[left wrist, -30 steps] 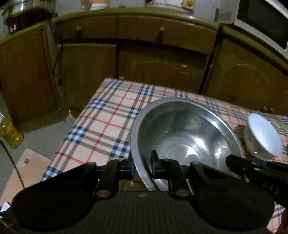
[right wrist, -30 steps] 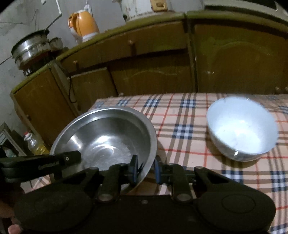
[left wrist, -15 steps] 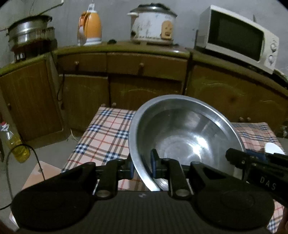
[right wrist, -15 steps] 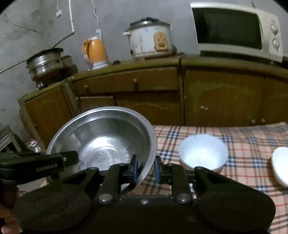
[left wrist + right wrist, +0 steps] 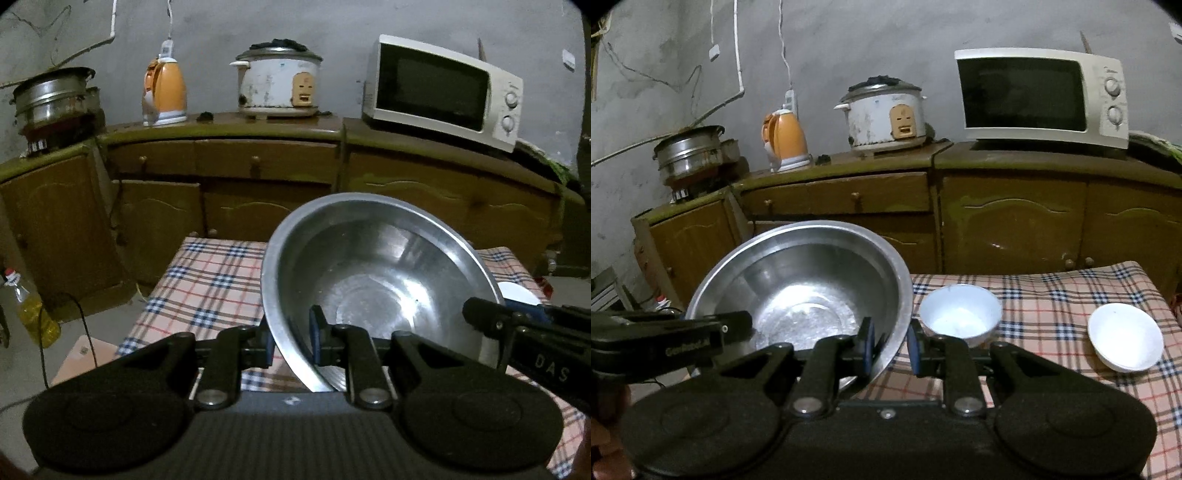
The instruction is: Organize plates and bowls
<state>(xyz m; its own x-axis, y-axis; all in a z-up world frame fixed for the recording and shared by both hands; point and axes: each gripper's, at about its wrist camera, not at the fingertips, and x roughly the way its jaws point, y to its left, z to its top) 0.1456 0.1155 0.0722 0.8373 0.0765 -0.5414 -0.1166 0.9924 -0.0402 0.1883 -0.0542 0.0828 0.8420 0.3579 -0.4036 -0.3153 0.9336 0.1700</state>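
The jaws of the left gripper [image 5: 291,339] are seen clamped narrowly on the near rim of a large stainless steel bowl [image 5: 373,284], one blue pad inside the wall and one outside, at the lower centre of the left wrist view. In the right wrist view, the jaws of the right gripper [image 5: 891,345] are likewise pinched on the rim of the same bowl at its right edge, so the bowl is held between both tools, tilted and lifted clear of the worktop [image 5: 1052,295], which is covered by a plaid cloth. The bowl's shiny interior is seen empty.

Just right of the right gripper, a small white bowl [image 5: 960,312] is shown standing on the cloth, with a second white bowl [image 5: 1124,341] well apart from it near the right edge of the frame.

Beyond the worktop, a run of brown wooden cabinets [image 5: 1015,218] is pictured across the middle of both views. On top of it, from left to right, a steel steamer pot [image 5: 689,155], an orange kettle [image 5: 785,142], a white rice cooker [image 5: 886,116] and a white microwave [image 5: 1041,96] are lined up against a grey wall. A bottle of yellow oil [image 5: 35,314] is visible on the floor at the left edge of the left wrist view.
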